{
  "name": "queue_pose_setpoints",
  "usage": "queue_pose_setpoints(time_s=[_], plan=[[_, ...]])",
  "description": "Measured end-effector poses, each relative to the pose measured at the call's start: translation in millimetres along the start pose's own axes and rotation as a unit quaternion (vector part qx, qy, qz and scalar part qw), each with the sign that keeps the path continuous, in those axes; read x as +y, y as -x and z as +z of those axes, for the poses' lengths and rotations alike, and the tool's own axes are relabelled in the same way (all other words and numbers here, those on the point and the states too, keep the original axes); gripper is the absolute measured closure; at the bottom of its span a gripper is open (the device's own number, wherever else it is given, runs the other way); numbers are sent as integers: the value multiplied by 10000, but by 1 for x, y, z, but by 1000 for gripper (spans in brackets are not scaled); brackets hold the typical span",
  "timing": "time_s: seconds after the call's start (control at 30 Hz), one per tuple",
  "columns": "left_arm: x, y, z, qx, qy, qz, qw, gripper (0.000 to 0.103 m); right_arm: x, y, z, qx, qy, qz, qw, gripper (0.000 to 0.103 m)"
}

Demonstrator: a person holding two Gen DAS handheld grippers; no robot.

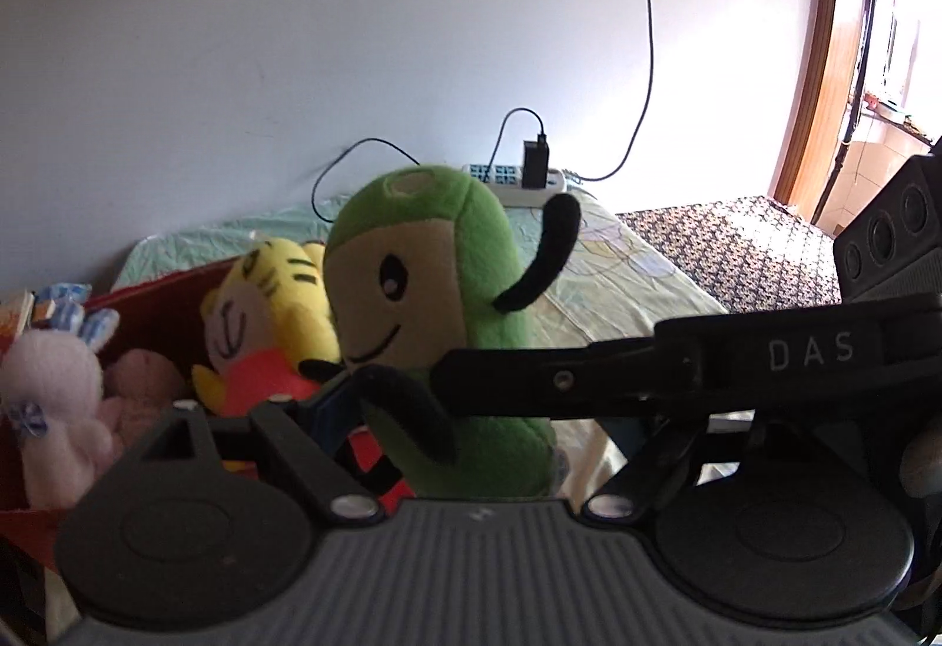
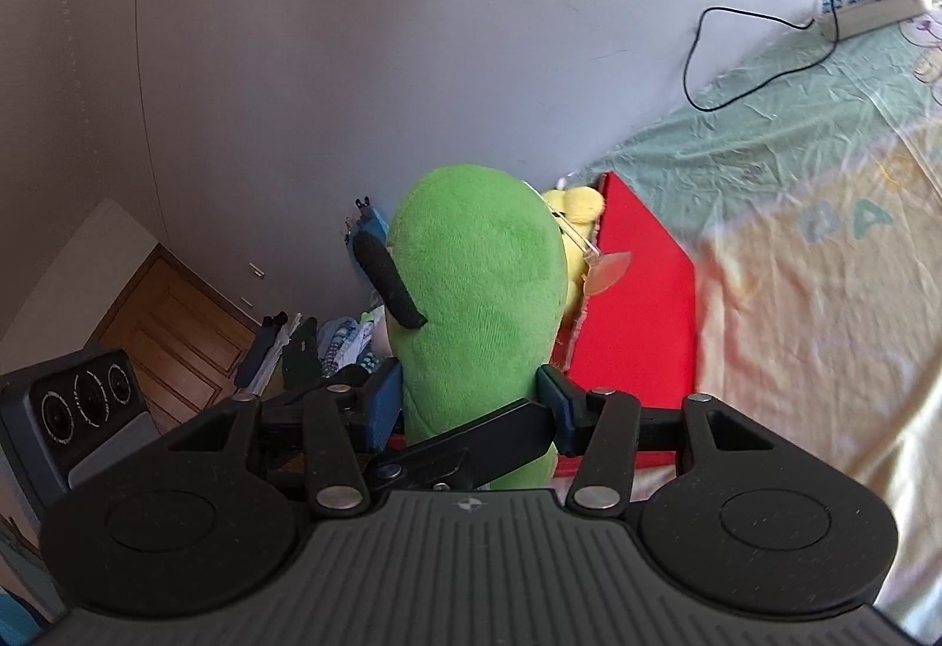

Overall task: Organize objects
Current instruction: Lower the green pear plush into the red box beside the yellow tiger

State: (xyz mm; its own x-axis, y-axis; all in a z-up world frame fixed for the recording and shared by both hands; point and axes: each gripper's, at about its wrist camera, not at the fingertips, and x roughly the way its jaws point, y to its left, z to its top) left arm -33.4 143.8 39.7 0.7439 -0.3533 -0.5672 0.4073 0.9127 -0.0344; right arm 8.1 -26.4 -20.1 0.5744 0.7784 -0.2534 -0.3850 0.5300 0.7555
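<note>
Two grippers: both clamp one fuzzy green plush, lifted above the bed.
Left wrist view: left gripper (image 1: 453, 398) pinches the rounded green plush (image 1: 447, 263); red box (image 1: 171, 298) beside it holds soft toys.
Right wrist view: right gripper (image 2: 471, 398) squeezes the plush's lower body; crinkled sheet (image 2: 812, 210) beyond.

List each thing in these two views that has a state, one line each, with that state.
Green plush toy: upright, gripped by both grippers.
Right gripper: shut on the toy.
Left gripper: shut on the toy.
Red box: open, holding plush toys.
Black charger: plugged into power strip.
</note>
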Motion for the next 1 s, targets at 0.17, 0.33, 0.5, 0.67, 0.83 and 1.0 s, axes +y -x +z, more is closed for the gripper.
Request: queue_pose_setpoints(time_s=[0.17, 0.33, 0.5, 0.67, 0.83, 1.0], plan=[[40, 16, 4, -221, 72, 213, 9995, 18, 23, -36, 3, -11, 152, 186, 9997, 50], [76, 21, 4, -313, 195, 388, 9986, 18, 36, -72, 4, 9, 110, 215, 9997, 50], [107, 12, 2, -181, 286, 426, 9985, 17, 36, -101, 0, 89, -90, 71, 9999, 50], [130, -4, -4, 6, 381, 321, 9988, 17, 33, -118, -2, 145, -252, -175, 9994, 50], [144, -22, -8, 147, 418, 220, 9988, 16, 32, -132, -3, 219, -270, -502, 9981, 50], [160, -43, -13, 387, 528, 115, 9978, 16, 29, -146, -6, 344, -261, -877, 9952, 48]])
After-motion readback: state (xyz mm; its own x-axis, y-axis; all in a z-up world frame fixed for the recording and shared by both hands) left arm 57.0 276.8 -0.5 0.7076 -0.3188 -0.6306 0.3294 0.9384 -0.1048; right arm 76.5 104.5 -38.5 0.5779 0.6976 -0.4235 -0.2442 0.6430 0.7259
